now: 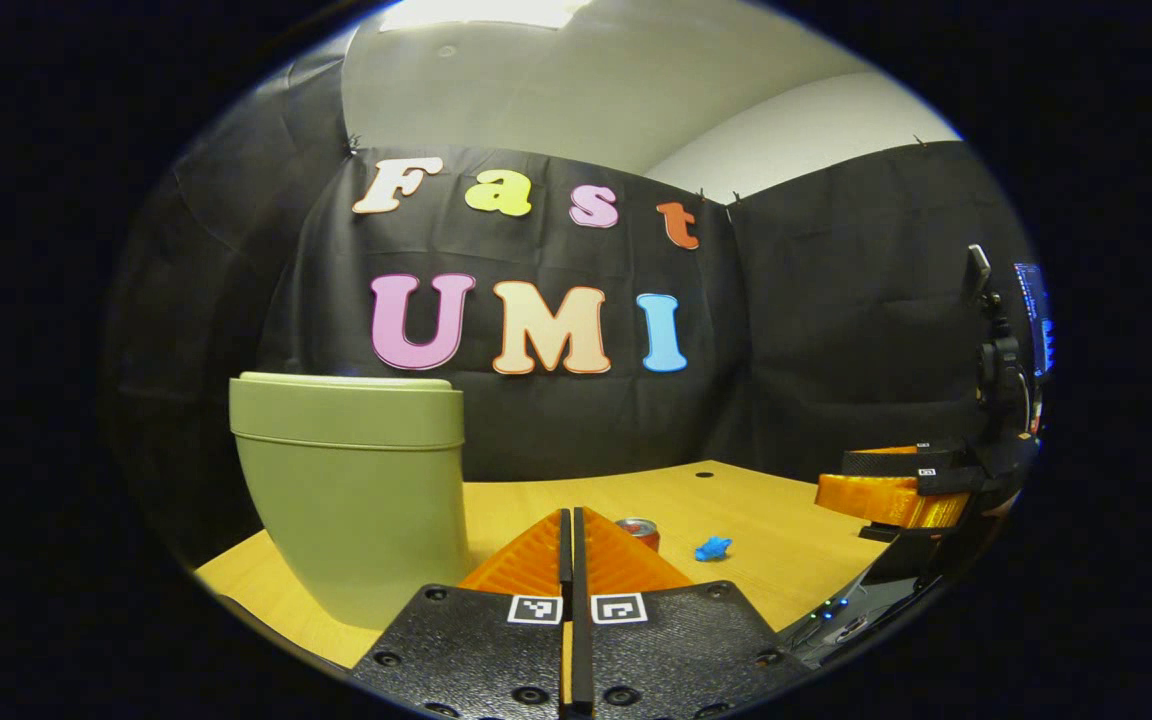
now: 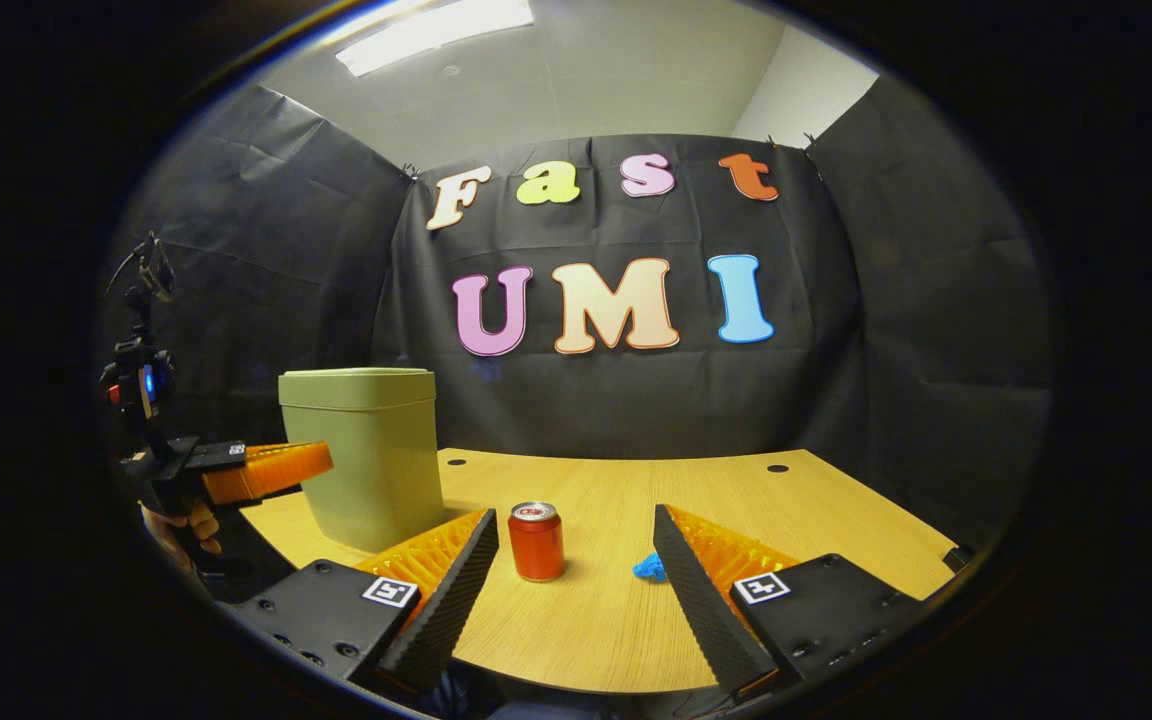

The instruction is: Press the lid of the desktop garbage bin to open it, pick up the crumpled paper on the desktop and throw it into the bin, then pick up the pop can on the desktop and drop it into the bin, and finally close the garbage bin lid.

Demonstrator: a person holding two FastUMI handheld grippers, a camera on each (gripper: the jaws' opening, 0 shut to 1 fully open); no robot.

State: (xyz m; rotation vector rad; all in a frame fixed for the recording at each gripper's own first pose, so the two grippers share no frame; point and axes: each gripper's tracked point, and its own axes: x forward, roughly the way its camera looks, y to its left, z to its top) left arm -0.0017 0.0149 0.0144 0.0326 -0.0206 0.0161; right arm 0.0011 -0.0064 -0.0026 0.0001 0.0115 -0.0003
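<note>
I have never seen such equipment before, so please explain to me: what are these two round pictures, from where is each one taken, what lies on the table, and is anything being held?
There is no robot. A person holds a two-finger gripper in each hand, and a small camera rides on each gripper, looking forward along its fingers.

The left gripper view shows the left gripper at the bottom with its fingers closed together, holding nothing. The right gripper view shows the right gripper with its fingers wide apart, also holding nothing.

On the wooden table stand a green garbage bin with its lid closed, a red pop can and a small blue crumpled paper. The can and the paper lie in front of the open right gripper, untouched.
</note>
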